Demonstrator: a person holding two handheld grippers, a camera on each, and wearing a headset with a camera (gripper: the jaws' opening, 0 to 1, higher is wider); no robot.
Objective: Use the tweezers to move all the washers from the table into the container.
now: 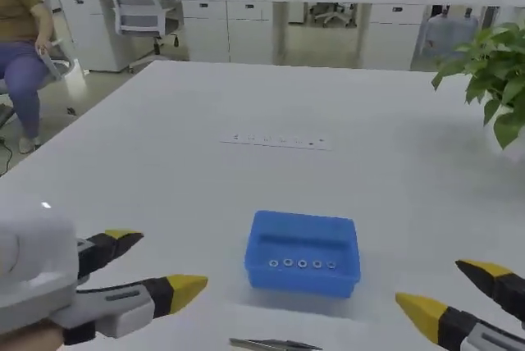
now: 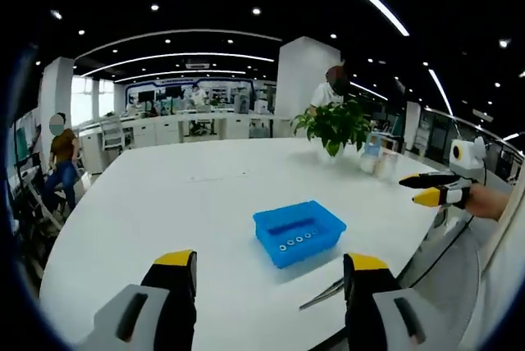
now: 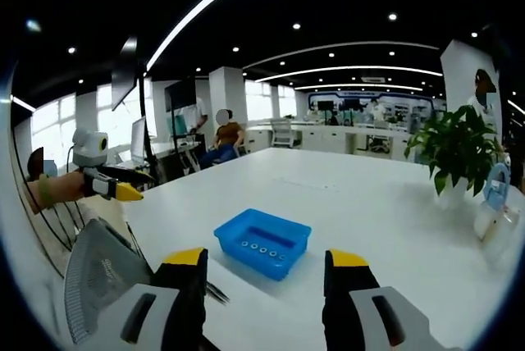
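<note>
Both tools hang idle over a white desk. The left hand-held gripper and the right hand-held gripper hover at the near edge, each with its yellow-tipped jaws spread wide and nothing between them. The blue container sits between and just beyond them, with five washers in a row on its floor. The tweezers lie flat on the desk just in front of the container, on the person's side, and neither tool touches them.

A faint row of marks lies well beyond the container (too small to tell whether these are more washers or print on the surface). If they are washers, the step in hand is to take up the tweezers. The sound way would be to come down over the middle of the shanks with the jaws straddling both legs. The grip should close only lightly, so the tips stay free to pinch. Thin metal lying flat on a smooth top will likely skate away from a hasty grab.

Little stands in the way. A potted plant leans in at the far right edge, well apart from the container. A seated person and an office chair are off the desk at the far left.
</note>
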